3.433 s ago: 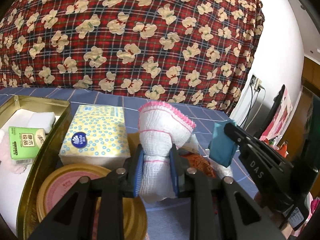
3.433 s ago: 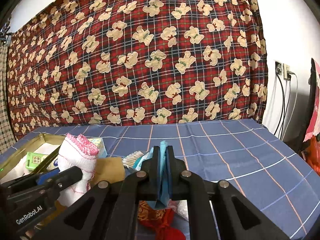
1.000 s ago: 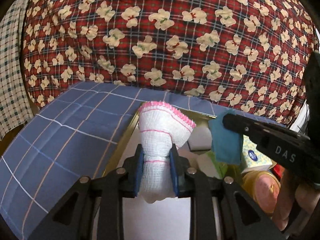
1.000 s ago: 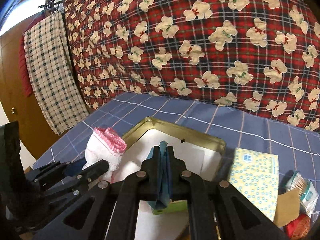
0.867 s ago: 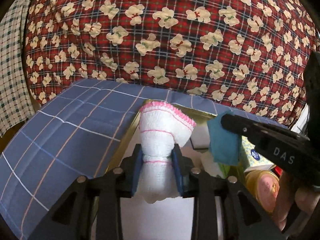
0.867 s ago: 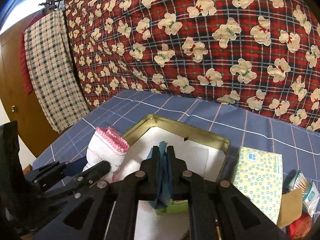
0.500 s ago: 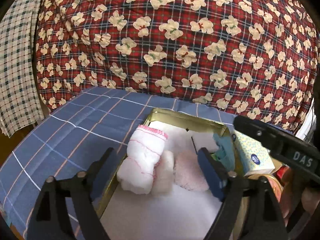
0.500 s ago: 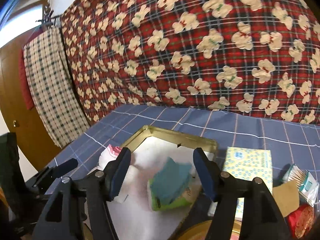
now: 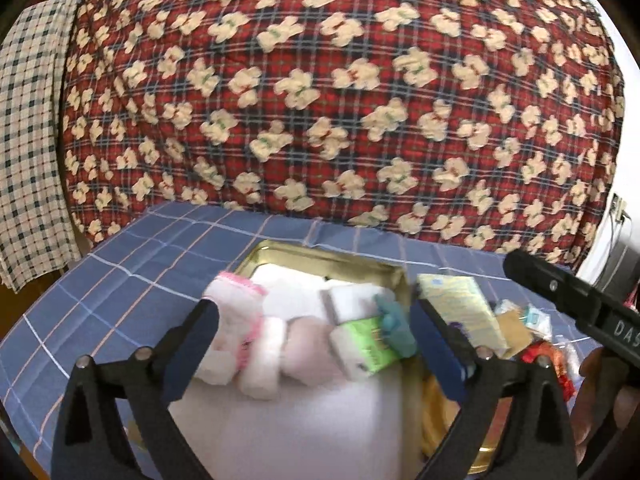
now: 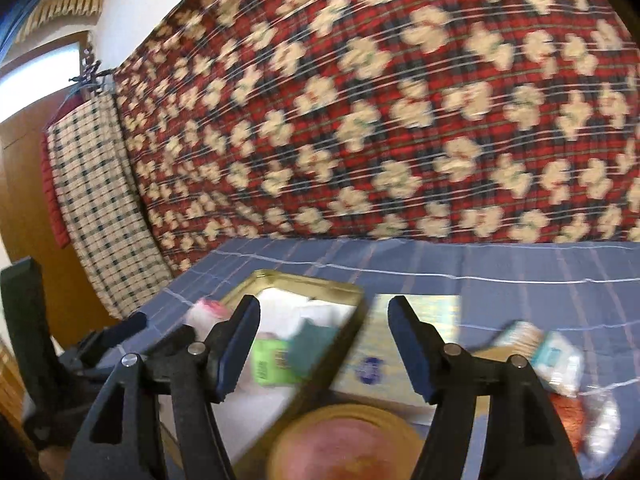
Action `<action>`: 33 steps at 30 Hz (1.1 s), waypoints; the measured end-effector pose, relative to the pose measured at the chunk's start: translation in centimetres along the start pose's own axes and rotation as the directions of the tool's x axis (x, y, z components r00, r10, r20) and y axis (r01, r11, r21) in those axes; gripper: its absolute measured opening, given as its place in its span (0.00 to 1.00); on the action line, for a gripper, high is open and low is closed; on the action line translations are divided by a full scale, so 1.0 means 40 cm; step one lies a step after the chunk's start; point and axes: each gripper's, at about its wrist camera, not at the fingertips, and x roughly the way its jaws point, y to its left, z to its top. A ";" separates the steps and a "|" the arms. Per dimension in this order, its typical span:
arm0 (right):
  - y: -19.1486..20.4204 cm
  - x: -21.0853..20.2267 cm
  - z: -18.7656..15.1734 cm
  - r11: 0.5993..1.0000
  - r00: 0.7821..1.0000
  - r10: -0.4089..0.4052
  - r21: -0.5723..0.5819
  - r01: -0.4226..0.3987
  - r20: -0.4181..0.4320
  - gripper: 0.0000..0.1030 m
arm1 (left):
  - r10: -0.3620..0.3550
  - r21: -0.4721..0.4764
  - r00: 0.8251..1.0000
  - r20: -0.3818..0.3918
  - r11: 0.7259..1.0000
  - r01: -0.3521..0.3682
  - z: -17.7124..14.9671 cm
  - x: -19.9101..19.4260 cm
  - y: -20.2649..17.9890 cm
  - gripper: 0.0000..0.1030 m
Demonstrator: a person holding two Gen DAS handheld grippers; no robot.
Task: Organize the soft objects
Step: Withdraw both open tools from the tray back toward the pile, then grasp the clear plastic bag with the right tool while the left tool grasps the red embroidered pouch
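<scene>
A gold tin tray (image 9: 332, 256) sits on the blue checked cloth. In it lie a white knitted cloth with pink trim (image 9: 236, 300), a teal cloth (image 9: 394, 320), a green tissue pack (image 9: 368, 344) and pale soft pads. My left gripper (image 9: 314, 312) hovers above and short of the tray, its jaws opening with nothing between them. My right gripper (image 10: 324, 304) is open and holds nothing. It hangs over the tray's right rim (image 10: 352, 292). The teal cloth (image 10: 316, 344) rests on the green pack (image 10: 272, 364). The right wrist view is blurred.
A yellow tissue box (image 10: 420, 328) lies right of the tray. A round gold lid (image 10: 344, 440) sits in front of it. Small packets (image 10: 556, 360) and a red thing (image 9: 536, 356) lie further right. A red teddy-bear quilt (image 9: 340, 100) hangs behind.
Both grippers opened: the left let the pink-trimmed cloth drop into the tray and the right let go of the teal cloth. Both then drew back from the tray.
</scene>
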 end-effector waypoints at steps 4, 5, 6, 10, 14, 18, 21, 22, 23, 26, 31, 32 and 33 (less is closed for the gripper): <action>-0.105 -0.061 -0.026 0.990 0.990 -0.138 -0.002 0.138 0.011 0.67 | -0.047 0.044 0.999 0.014 0.998 0.046 -0.003 -0.018 -0.081 0.95; -0.141 -0.078 -0.035 0.984 0.984 -0.179 0.007 0.178 0.010 0.67 | -0.063 0.062 0.998 0.014 0.996 0.062 -0.006 -0.022 -0.108 0.95; -0.167 -0.087 -0.041 0.979 0.979 -0.201 0.018 0.201 0.009 0.67 | -0.085 0.078 0.996 0.011 0.993 0.084 -0.009 -0.024 -0.137 0.95; -0.303 -0.152 -0.071 0.938 0.941 -0.337 0.081 0.337 -0.011 0.67 | -0.168 0.134 0.986 -0.015 0.977 0.168 -0.026 -0.028 -0.247 0.95; -0.413 -0.195 -0.105 0.899 0.911 -0.407 0.148 0.413 -0.068 0.67 | -0.244 0.196 0.968 -0.060 0.948 0.252 -0.057 -0.024 -0.373 0.97; -0.479 -0.195 -0.141 0.884 0.901 -0.407 0.182 0.430 -0.148 0.67 | -0.288 0.239 0.950 -0.116 0.921 0.309 -0.092 0.002 -0.485 0.97; -0.504 -0.183 -0.162 0.888 0.903 -0.382 0.193 0.417 -0.195 0.67 | -0.292 0.272 0.946 -0.141 0.907 0.321 -0.121 0.023 -0.551 0.97; -0.510 -0.178 -0.168 0.891 0.906 -0.369 0.196 0.408 -0.208 0.67 | -0.292 0.278 0.945 -0.150 0.904 0.324 -0.127 0.029 -0.564 0.97; -0.514 -0.175 -0.173 0.894 0.908 -0.359 0.200 0.401 -0.218 0.67 | -0.297 0.286 0.941 -0.165 0.898 0.334 -0.137 0.038 -0.583 0.97; -0.528 -0.162 -0.187 0.897 0.906 -0.342 0.203 0.394 -0.247 0.67 | -0.284 0.303 0.941 -0.184 0.895 0.329 -0.157 0.057 -0.610 0.97; -0.552 -0.143 -0.204 0.900 0.910 -0.290 0.239 0.365 -0.297 0.67 | -0.268 0.296 0.941 -0.206 0.899 0.321 -0.174 0.085 -0.618 0.97; -0.555 -0.139 -0.207 0.900 0.909 -0.282 0.244 0.361 -0.307 0.67 | -0.268 0.295 0.941 -0.208 0.900 0.322 -0.175 0.087 -0.620 0.97; -0.556 -0.131 -0.211 0.900 0.904 -0.275 0.243 0.362 -0.328 0.67 | -0.266 0.298 0.941 -0.208 0.899 0.320 -0.178 0.088 -0.622 0.97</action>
